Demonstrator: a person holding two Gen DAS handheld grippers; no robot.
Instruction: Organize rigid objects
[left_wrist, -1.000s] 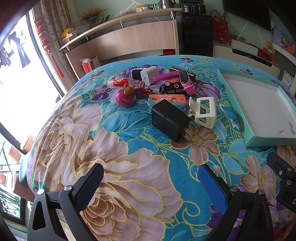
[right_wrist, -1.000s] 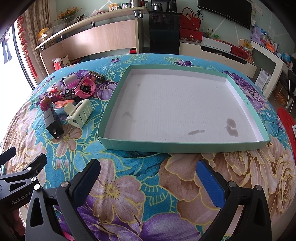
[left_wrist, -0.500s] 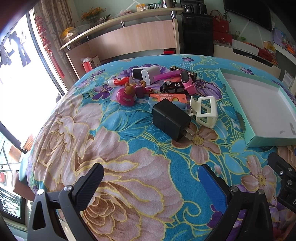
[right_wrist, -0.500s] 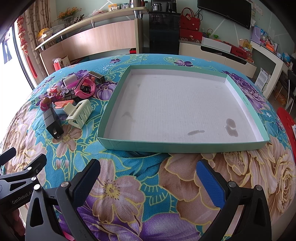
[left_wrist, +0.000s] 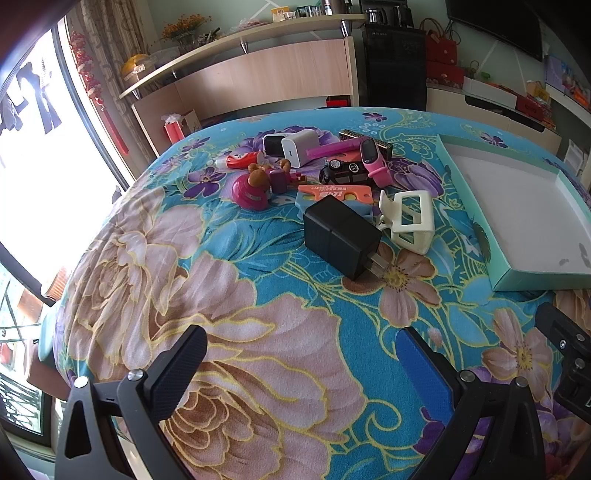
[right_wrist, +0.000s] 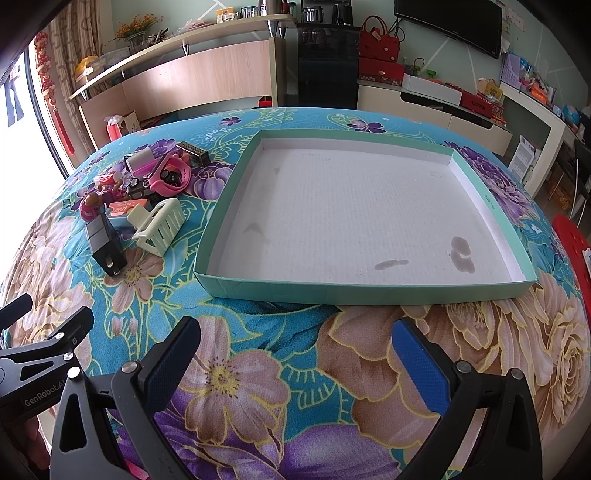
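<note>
A pile of small rigid objects lies on the floral cloth: a black plug adapter (left_wrist: 341, 236), a cream hair claw (left_wrist: 408, 219), a pink watch (left_wrist: 373, 162), a white charger (left_wrist: 301, 146), a black toy car (left_wrist: 341, 173) and a pink bear toy (left_wrist: 253, 188). A shallow teal tray (right_wrist: 369, 293) with a white bottom is empty, right of the pile. My left gripper (left_wrist: 301, 350) is open and empty, well short of the adapter. My right gripper (right_wrist: 297, 345) is open and empty, in front of the tray's near wall.
The cloth-covered table (left_wrist: 221, 332) drops off at the left near a bright window. A wooden shelf unit (right_wrist: 192, 81) and black cabinet (right_wrist: 327, 62) stand behind. The left gripper's body (right_wrist: 40, 350) shows at the right wrist view's lower left.
The left gripper has edged slightly forward toward the pile. The right gripper has not moved. Both stay open.
</note>
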